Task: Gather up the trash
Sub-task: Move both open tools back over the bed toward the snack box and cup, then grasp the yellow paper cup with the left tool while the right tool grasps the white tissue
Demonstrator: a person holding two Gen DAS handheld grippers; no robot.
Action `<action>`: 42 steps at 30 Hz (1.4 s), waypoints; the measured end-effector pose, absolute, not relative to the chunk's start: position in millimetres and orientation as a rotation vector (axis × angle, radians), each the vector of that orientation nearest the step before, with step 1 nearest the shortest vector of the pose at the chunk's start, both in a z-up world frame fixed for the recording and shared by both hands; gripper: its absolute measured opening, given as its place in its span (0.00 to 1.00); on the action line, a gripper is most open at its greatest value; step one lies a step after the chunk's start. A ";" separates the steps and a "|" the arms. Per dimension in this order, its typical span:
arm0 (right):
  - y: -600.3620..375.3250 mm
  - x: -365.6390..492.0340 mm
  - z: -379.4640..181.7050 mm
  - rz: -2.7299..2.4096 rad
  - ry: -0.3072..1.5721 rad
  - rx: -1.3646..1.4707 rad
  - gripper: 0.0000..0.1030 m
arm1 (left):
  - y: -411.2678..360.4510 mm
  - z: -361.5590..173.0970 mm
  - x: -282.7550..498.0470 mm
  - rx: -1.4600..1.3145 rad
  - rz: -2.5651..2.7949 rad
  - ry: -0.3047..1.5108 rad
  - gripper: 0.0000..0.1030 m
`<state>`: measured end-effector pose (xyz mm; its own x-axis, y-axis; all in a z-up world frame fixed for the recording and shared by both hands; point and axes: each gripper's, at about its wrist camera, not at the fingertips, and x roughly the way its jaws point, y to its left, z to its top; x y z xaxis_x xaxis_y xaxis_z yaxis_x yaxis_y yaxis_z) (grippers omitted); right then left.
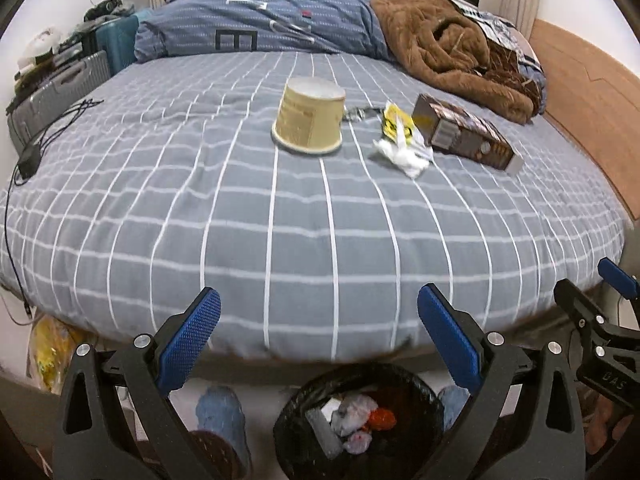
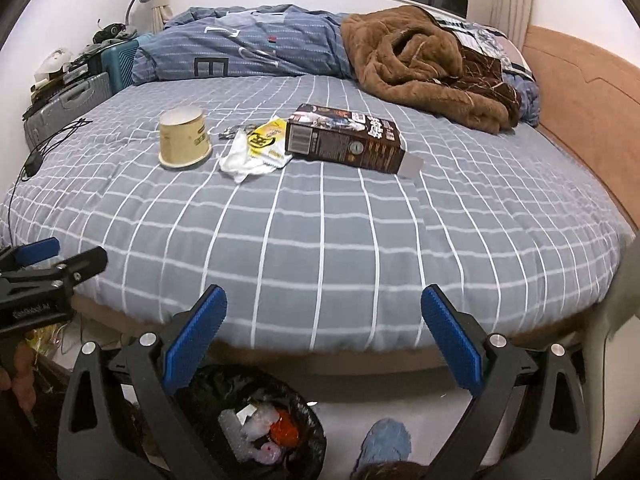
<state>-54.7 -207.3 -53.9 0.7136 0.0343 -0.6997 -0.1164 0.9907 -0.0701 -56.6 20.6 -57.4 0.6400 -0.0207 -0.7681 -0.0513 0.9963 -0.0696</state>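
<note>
On the grey checked bed (image 1: 280,216) (image 2: 320,220) lie an upside-down tan paper cup (image 1: 309,116) (image 2: 184,142), a crumpled white and yellow wrapper (image 1: 402,140) (image 2: 256,148) and a dark brown carton (image 1: 464,132) (image 2: 346,140) on its side. A small dark scrap (image 1: 358,113) (image 2: 228,133) lies between cup and wrapper. At the foot of the bed stands a bin with a black liner (image 1: 360,420) (image 2: 256,420) holding several bits of trash. My left gripper (image 1: 318,332) and right gripper (image 2: 324,328) hover open and empty above the bin, short of the bed.
A rumpled blue duvet (image 1: 260,28) and a brown blanket (image 1: 448,52) fill the far side. Suitcases (image 1: 60,88) stand at the left, with a black cable (image 1: 36,148) trailing over the bed's edge. A yellow bag (image 1: 52,356) sits on the floor. Blue slippers (image 1: 220,412) (image 2: 384,440) flank the bin.
</note>
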 end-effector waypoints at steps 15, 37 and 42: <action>-188.0 17.1 -54.9 0.161 0.777 -0.114 0.91 | 37.9 -55.3 21.7 -0.078 0.058 0.855 0.94; -125.0 105.0 -90.4 0.302 0.874 -0.123 0.77 | 56.8 -76.2 129.5 -0.107 0.047 0.901 0.94; -118.1 123.8 -97.5 0.330 0.903 -0.118 0.65 | 55.9 -77.0 146.5 -0.112 0.028 0.897 0.93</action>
